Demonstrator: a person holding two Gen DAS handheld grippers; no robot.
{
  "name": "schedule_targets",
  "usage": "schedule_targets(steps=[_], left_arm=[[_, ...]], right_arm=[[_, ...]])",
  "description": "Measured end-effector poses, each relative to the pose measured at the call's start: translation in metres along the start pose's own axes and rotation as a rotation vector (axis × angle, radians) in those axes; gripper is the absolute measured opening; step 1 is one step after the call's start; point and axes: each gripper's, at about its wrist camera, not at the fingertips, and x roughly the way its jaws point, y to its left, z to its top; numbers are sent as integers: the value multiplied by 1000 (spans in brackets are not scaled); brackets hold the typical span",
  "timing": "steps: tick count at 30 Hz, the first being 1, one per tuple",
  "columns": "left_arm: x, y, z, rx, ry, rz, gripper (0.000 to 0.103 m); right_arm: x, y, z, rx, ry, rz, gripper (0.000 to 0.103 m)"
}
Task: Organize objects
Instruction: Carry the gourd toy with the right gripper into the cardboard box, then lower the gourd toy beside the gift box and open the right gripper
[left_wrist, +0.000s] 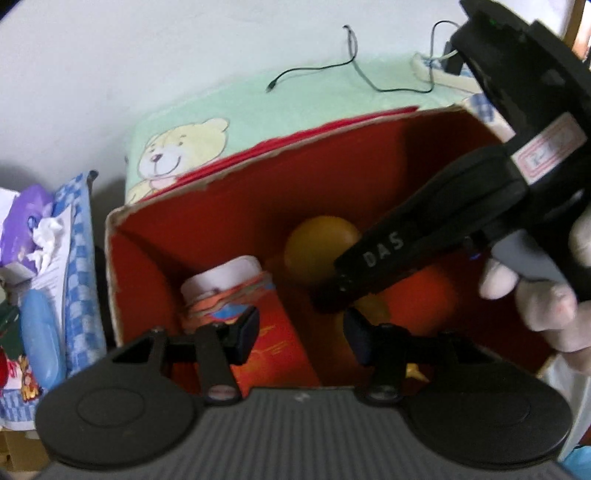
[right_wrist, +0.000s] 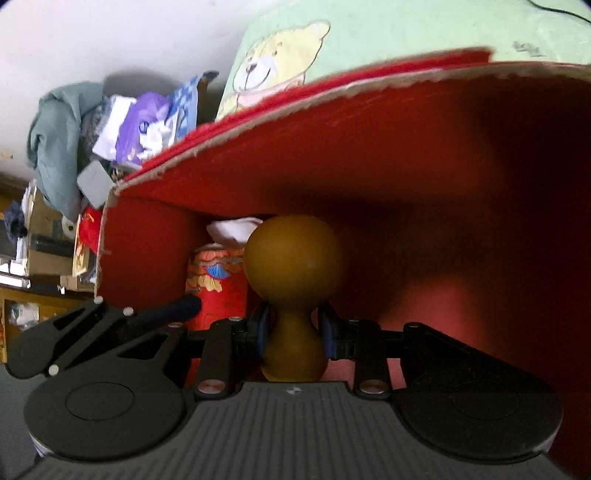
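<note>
A red cardboard box (left_wrist: 229, 192) lies open on a green bear-print cloth (left_wrist: 177, 144); it also shows in the right wrist view (right_wrist: 406, 155). My right gripper (right_wrist: 293, 328) is inside the box, shut on the narrow waist of a yellow gourd-shaped toy (right_wrist: 293, 266). The toy (left_wrist: 321, 243) and the right gripper (left_wrist: 347, 291) also show in the left wrist view. A red patterned can with a white lid (left_wrist: 225, 288) stands at the box's left; it also shows in the right wrist view (right_wrist: 216, 284). My left gripper (left_wrist: 301, 332) is open and empty above the box's near edge.
A black cable (left_wrist: 332, 66) and a power strip (left_wrist: 439, 70) lie on the cloth behind the box. Left of the box are a purple tissue pack (left_wrist: 26, 221), blue checked cloth (left_wrist: 77, 258) and a blue case (left_wrist: 38, 332). A grey-green garment (right_wrist: 55, 147) is piled farther left.
</note>
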Motion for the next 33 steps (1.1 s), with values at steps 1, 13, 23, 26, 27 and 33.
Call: schedule_targets(steps=[1,13,23,26,27,33], left_arm=[[2,3,-1,-6,5,2,53],[6,3,-1,11,4,32,53],[8,3,0,7,-2,63,55],[9,2,1,16,-11,77,56],[10,2,1,14,-14,77,56],[19,5,4,2,-15,85,56]], right_arm=[[2,3,0,-8,14,-5,31],[5,-15,4,71,100,56,32],[-2,-16,1,73,115,104,33],[-1,-23,1,122,118,129,36],[1,-23,2,138,117,136,36],[-9,-16,-2,93,52,129,36]])
